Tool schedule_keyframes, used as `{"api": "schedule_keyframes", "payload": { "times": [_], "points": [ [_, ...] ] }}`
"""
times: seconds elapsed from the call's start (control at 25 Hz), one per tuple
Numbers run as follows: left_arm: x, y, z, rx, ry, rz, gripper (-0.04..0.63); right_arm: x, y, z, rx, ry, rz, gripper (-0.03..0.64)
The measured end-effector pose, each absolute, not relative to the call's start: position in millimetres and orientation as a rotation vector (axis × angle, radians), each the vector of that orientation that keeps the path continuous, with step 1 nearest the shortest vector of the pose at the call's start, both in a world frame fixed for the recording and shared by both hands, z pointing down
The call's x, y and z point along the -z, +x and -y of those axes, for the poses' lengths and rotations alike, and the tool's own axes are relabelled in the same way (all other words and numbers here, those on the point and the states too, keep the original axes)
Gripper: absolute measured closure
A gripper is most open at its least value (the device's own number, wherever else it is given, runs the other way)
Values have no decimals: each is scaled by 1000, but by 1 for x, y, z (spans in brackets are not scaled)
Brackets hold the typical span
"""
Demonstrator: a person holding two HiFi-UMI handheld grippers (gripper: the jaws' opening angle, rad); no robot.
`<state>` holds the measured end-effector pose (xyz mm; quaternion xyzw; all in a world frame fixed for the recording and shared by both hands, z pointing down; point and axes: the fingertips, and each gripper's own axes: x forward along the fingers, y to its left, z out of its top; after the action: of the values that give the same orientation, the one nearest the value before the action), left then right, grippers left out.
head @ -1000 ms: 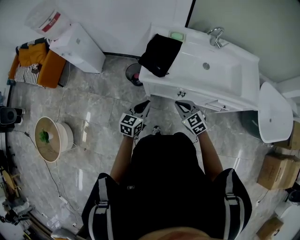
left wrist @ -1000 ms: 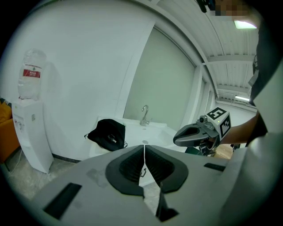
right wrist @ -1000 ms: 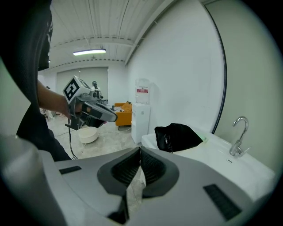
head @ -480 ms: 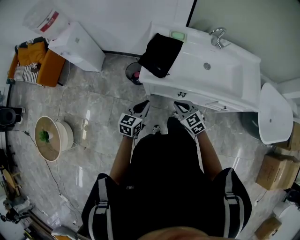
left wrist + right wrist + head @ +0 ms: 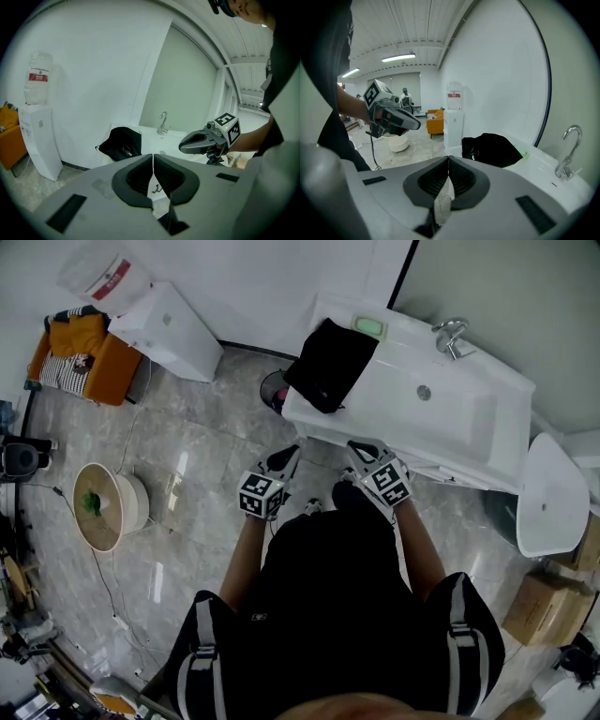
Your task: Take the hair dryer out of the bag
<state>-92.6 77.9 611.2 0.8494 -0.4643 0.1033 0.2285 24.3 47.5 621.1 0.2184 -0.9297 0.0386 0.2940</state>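
A black bag (image 5: 330, 362) lies slumped on the left end of the white sink counter (image 5: 450, 418); it also shows as the black bag (image 5: 121, 143) and the black bag (image 5: 490, 149) in the two gripper views. No hair dryer is visible; the bag hides its contents. My left gripper (image 5: 286, 457) and right gripper (image 5: 361, 448) hover side by side just short of the counter's front edge, below the bag. Both are shut and hold nothing: the left gripper (image 5: 153, 157) and right gripper (image 5: 448, 159) show their jaws pressed together.
A dark waste bin (image 5: 274, 390) stands on the floor by the counter's left corner. A faucet (image 5: 453, 334) and green soap (image 5: 368, 326) are on the counter. A water dispenser (image 5: 169, 329), orange sofa (image 5: 80, 362) and round stool (image 5: 103, 507) are to the left.
Both grippers have moved forward toward the sink counter, still shut. The bag has not moved on the counter.
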Motion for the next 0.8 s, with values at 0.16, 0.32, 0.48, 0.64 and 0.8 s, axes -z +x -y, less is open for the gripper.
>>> {"api": "schedule_keyframes", "payload": {
  "times": [0.16,0.32,0.48,0.64,0.8],
  "points": [
    [-607,-91,-57,-281,2310,1320,578,-620,26,-27,-92,528,2483,557],
    [-605,-85,-40,-288,2299,1339,578,-619,30,-6,-90,490,2493,557],
    [-603,-84,-28,-286,2275,1374,578,-616,33,13,-85,462,2503,557],
    [-604,-82,-20,-282,2238,1412,578,-615,33,26,-78,414,2509,557],
    [-607,-80,-11,-279,2200,1449,578,-619,35,37,-77,364,2509,557]
  ]
}}
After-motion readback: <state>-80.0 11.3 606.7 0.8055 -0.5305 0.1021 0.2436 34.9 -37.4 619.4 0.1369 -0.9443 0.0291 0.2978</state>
